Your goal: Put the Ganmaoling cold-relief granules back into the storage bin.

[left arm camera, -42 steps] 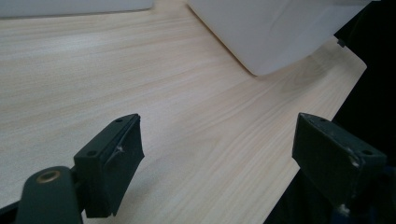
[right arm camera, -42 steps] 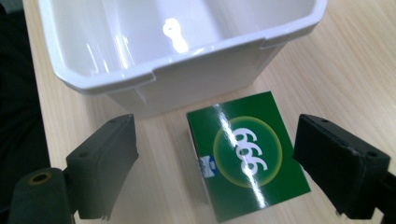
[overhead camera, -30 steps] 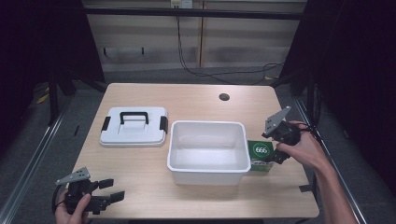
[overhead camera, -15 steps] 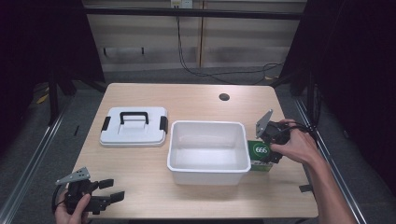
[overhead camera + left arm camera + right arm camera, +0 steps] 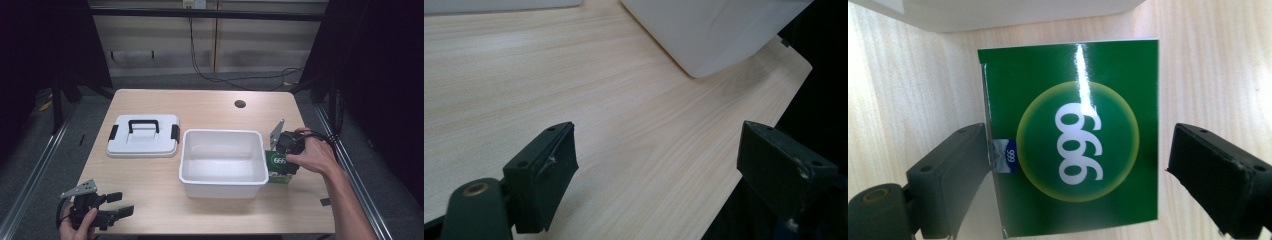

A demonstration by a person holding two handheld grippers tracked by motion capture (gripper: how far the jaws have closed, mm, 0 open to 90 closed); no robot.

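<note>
While the left gripper [image 5: 107, 212] rests at the table's [image 5: 210, 107] near corner with jaws spread on nothing, a lidded white case [image 5: 143, 135] and open white bin [image 5: 222, 162] lie beyond it; the right gripper [image 5: 1078, 165], jaws spread, straddles the green box [image 5: 1073, 135], one jaw touching.

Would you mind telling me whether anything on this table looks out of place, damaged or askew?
Nothing stands out: the lid lies flat beside the white bin, and the green box looks intact between the right gripper's open jaws.
</note>
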